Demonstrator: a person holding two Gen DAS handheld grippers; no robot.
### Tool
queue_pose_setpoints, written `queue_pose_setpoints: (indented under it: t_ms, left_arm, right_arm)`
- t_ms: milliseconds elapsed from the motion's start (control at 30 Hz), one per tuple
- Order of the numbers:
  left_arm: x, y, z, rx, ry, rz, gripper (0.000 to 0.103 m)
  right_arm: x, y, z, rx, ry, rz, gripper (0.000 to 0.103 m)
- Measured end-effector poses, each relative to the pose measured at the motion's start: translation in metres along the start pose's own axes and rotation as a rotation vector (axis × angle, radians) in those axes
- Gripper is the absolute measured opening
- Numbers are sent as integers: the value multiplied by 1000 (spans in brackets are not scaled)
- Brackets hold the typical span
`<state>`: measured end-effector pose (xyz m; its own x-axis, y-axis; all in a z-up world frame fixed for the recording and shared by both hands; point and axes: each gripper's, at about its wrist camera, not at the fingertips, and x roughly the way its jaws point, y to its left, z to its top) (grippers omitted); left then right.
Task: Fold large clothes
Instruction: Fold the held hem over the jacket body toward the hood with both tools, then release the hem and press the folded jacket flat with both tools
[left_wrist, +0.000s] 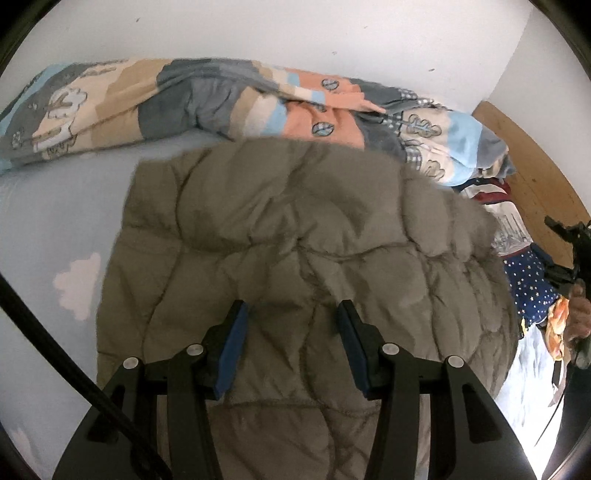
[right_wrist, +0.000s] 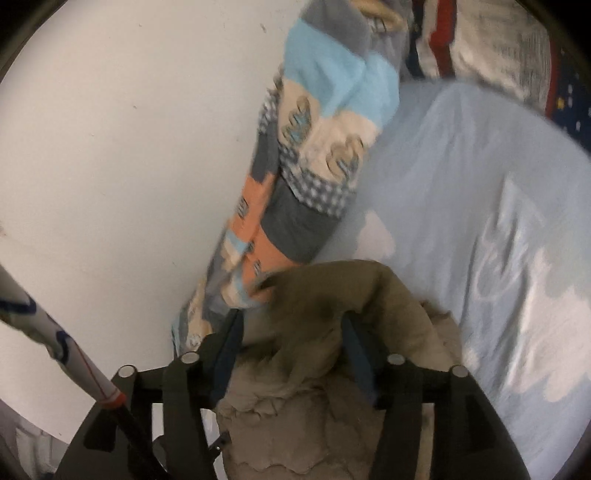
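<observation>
One olive quilted jacket (left_wrist: 295, 236) fills the centre of the left wrist view, lying puffy and roughly flattened on the pale blue cloud-print sheet (left_wrist: 55, 229). Far edge sits just beside the patchwork duvet (left_wrist: 221, 99) bunched along the white wall (left_wrist: 258, 29) at the top of the frame.

Left gripper (left_wrist: 291, 314) sits low centre, jaws parted, over the jacket's near portion. Fabric lies between and under the blue pads (left_wrist: 232, 347); cannot tell whether they press it, looks more like hovering than a grip.

Right gripper (right_wrist: 291, 325) sits at the bottom centre of its own view, which is blurred. Jaws stand apart with a fold of jacket (right_wrist: 332, 295) bulging up between them. Pads don't appear to pinch, so I read it as let go. Same gripper shows at the right edge of the left view, with pillows (left_wrist: 528, 280) behind it.

Risks from here:
- Down fill springs back; a fold left unpressed will likely reopen.
- Loose fold between the right fingers can snag on a pad and drag the layer out of line.
- Thick slippery shell: a shallow pinch probably takes only the top layer, so the fold goes crooked.
- Duvet is close; a far-edge grab could catch it too.
</observation>
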<state>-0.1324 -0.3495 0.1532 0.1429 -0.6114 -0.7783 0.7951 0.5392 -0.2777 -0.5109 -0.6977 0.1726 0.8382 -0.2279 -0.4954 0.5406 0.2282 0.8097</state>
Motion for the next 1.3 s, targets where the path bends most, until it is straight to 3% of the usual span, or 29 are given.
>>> queue_pose_setpoints:
  t_ms: [100, 233, 333, 467, 700, 833, 967, 1067, 1233, 1300]
  left_arm:
    - [-9, -18, -1, 60, -30, 2, 49]
    - [2, -37, -1, 112, -22, 39, 49]
    - [27, -35, -4, 109, 32, 74, 51]
    - [51, -23, -5, 94, 60, 82, 54]
    - [84, -16, 2, 75, 79, 93, 54]
    - [85, -18, 4, 52, 83, 138, 54]
    - [43, -26, -9, 24, 37, 99, 54]
    - [2, -38, -29, 72, -12, 93, 54]
    - [-59, -44, -80, 89, -26, 177, 54]
    - [-79, -41, -97, 70, -47, 184, 56]
  right_arm:
    - [1, 28, -21, -196, 40, -75, 62]
    - [34, 71, -82, -582, 106, -288, 53]
    - [67, 77, -118, -719, 145, -370, 53]
    - [105, 64, -140, -847, 165, -510, 53]
    - [135, 21, -130, -760, 239, -517, 53]
    - [146, 20, -123, -717, 254, -543, 53]
    - [131, 35, -119, -677, 228, -571, 54]
    - [96, 55, -127, -630, 172, -479, 54]
    - [37, 77, -163, -622, 166, -399, 54]
    - [20, 86, -181, -630, 160, -415, 54]
